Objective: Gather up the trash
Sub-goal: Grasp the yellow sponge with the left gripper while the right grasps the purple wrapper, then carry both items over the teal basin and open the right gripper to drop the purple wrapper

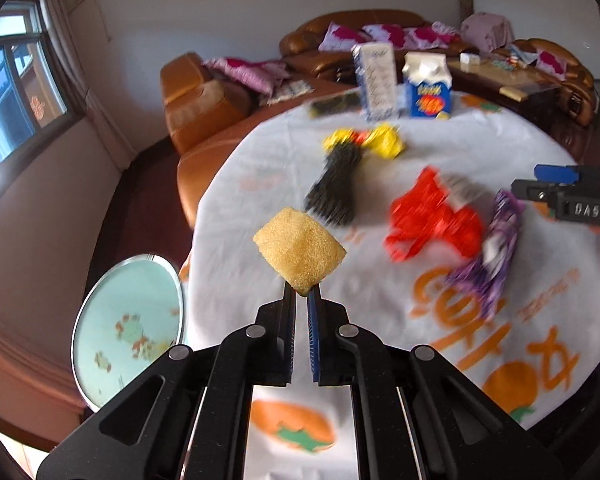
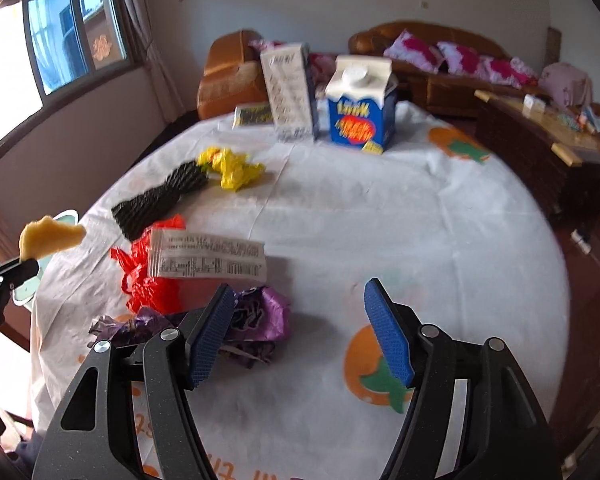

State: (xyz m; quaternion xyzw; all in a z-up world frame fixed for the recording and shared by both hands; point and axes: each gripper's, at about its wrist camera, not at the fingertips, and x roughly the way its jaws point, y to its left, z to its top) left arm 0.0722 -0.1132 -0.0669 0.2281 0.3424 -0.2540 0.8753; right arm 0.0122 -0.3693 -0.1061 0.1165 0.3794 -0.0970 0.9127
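A home living room: leather sofa (image 2: 432,40), cushions (image 2: 460,58), curtained window (image 2: 68,36).

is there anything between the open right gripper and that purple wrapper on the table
Nothing visible does. The right gripper hangs open just above the table, and the purple wrapper lies right beside its left finger, uncovered. The red plastic bag and the paper label lie just beyond it, not in the path.
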